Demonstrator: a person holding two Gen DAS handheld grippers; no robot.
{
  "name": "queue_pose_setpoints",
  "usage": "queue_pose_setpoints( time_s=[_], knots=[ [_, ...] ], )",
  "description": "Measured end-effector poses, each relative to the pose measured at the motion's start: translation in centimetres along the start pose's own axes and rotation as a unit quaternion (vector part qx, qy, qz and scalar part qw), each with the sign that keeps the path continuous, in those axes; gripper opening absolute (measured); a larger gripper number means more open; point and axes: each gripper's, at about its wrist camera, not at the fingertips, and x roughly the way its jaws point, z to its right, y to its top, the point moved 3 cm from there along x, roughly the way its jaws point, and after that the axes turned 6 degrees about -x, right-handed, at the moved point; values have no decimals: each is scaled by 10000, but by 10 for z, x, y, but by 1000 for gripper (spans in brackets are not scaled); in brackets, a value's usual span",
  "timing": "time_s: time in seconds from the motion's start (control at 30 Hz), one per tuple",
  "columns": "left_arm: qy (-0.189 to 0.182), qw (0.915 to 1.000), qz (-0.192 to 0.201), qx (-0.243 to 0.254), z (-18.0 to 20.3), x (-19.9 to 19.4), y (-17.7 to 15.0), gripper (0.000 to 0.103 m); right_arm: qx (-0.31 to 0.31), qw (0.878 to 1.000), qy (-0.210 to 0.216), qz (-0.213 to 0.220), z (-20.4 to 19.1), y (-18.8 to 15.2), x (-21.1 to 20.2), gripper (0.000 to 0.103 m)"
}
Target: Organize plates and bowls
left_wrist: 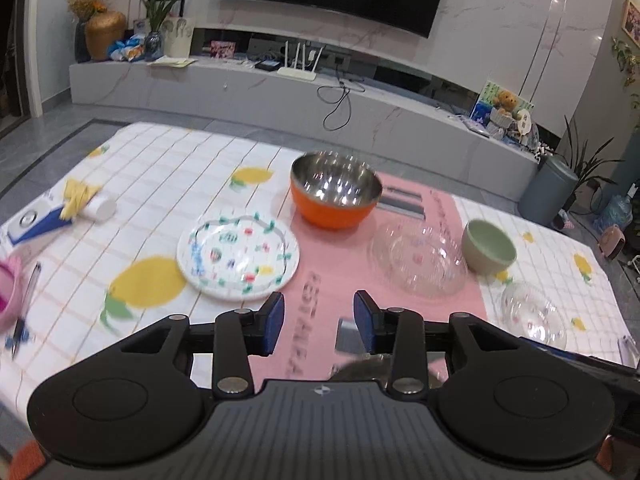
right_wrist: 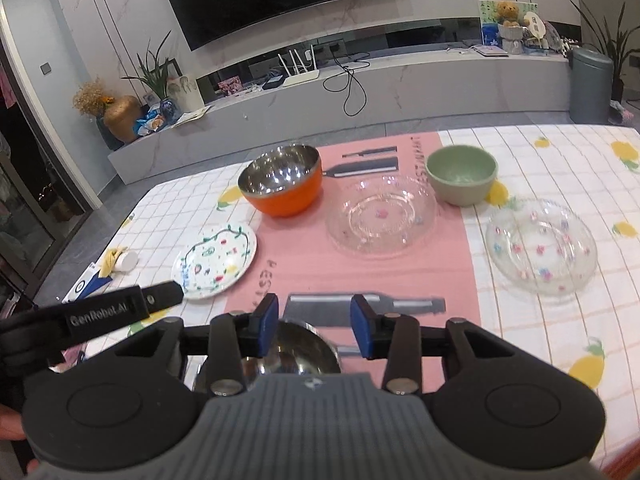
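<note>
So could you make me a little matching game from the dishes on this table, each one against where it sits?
Things:
1. orange bowl
2. green bowl
3. painted white plate
4. clear glass plate with scattered flowers

Places:
A. on the checked cloth, left of the pink mat
B. far left corner of the pink mat
C. on the checked cloth, right of the pink mat
D. far right edge of the pink mat, partly on the cloth

Pairs: 1-B, 2-D, 3-A, 4-C

The steel bowl [right_wrist: 288,350] at lower centre is half hidden behind the right gripper [right_wrist: 314,326]; the pink object [left_wrist: 8,292] is cut off at the left edge.
</note>
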Motion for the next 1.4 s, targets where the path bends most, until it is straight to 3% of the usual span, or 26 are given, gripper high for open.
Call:
queue_pose_setpoints(
  time_s=[0.3, 0.47, 0.73, 1.17, 1.3, 1.4],
  knots=[
    [17, 9988, -135, 472, 14, 34, 40, 44, -426, 9990, -112, -70, -6, 49, 36, 41],
    [273, 9958, -160, 862, 17, 62, 56, 44, -539, 9983, -171, -162, -9, 74, 62, 42],
    [413, 9951, -238, 867, 9, 105, 77, 44, -515, 9979, -259, -296, -10, 105, 109, 46],
    [408, 9990, -140, 98, -19, 171, 114, 44, -31, 9972, -324, -671, -2, 134, 199, 49],
    [331, 9981, -455, -268, -30, 198, 115, 44, 285, 9939, -498, -941, 5, 133, 228, 49],
    [289, 9977, -553, -250, -30, 213, 113, 44, 432, 9920, -506, -1069, 9, 130, 244, 48]
  ],
)
